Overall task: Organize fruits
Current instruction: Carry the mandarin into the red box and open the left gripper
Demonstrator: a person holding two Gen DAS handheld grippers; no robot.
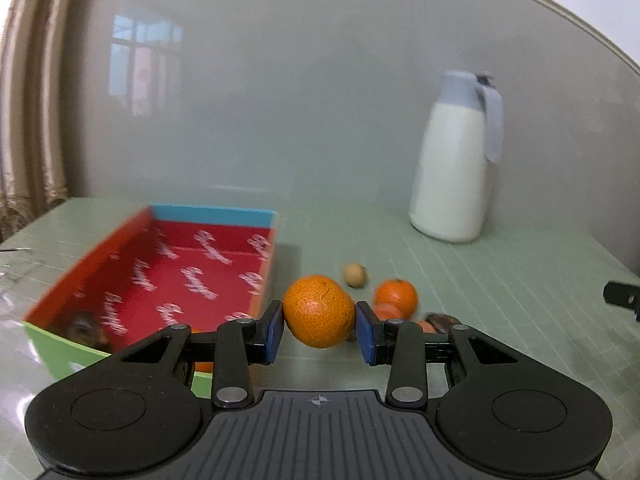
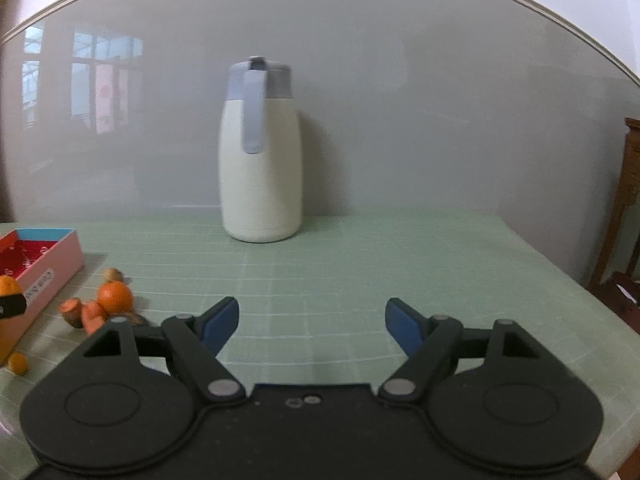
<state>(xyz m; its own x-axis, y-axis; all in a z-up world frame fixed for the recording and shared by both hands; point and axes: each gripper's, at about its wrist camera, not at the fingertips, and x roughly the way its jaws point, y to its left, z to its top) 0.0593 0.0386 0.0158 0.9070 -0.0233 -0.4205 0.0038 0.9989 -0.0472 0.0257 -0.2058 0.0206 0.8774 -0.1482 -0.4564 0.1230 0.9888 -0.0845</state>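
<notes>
My left gripper (image 1: 320, 326) is shut on a large orange (image 1: 319, 311), held above the table just right of the red-lined box (image 1: 168, 276). The box holds a dark fruit (image 1: 82, 328) in its near corner. On the table beyond lie a smaller orange (image 1: 396, 295), a small tan round fruit (image 1: 355, 275) and orange-red pieces (image 1: 388, 312). My right gripper (image 2: 312, 326) is open and empty over bare mat; the same pile (image 2: 114, 297) and box (image 2: 44, 268) lie to its left.
A white thermos jug (image 2: 261, 168) with a grey-blue lid stands at the back against the wall, also in the left wrist view (image 1: 452, 176). A tiny orange fruit (image 2: 18, 363) lies near the box. A wooden chair (image 2: 628, 216) stands at right.
</notes>
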